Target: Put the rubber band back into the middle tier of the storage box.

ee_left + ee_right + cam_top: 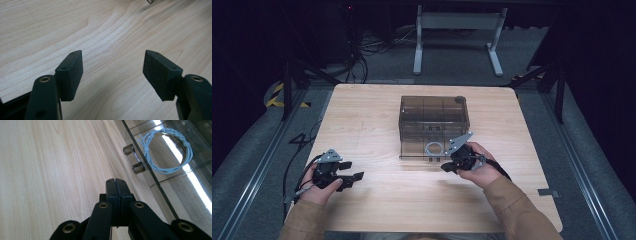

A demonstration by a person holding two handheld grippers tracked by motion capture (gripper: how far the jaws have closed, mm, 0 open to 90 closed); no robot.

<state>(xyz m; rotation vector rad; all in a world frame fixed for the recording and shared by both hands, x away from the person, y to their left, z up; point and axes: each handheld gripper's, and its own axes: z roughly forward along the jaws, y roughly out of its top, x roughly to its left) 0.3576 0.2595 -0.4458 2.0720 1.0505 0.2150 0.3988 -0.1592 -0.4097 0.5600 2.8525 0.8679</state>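
Observation:
A smoky clear plastic box (433, 120) stands in the middle of the wooden table (377, 200). Inside it, behind its front wall (160, 180), lies a coil of pale blue cord (434, 148) (167, 152). A clear handle with two round posts (133, 158) sticks out from that front wall. My right gripper (446, 166) (116, 181) is shut with nothing in it, low over the table just in front of the box and near the handle. Held near the table's front left, my left gripper (357, 177) (113, 72) is open and empty over bare wood.
Beyond the table's far edge stand a white metal frame (457, 40) and a tangle of black cables (362, 50) on the grey floor. Rails run along both sides of the table. A cable (294, 165) trails from my left gripper off the left edge.

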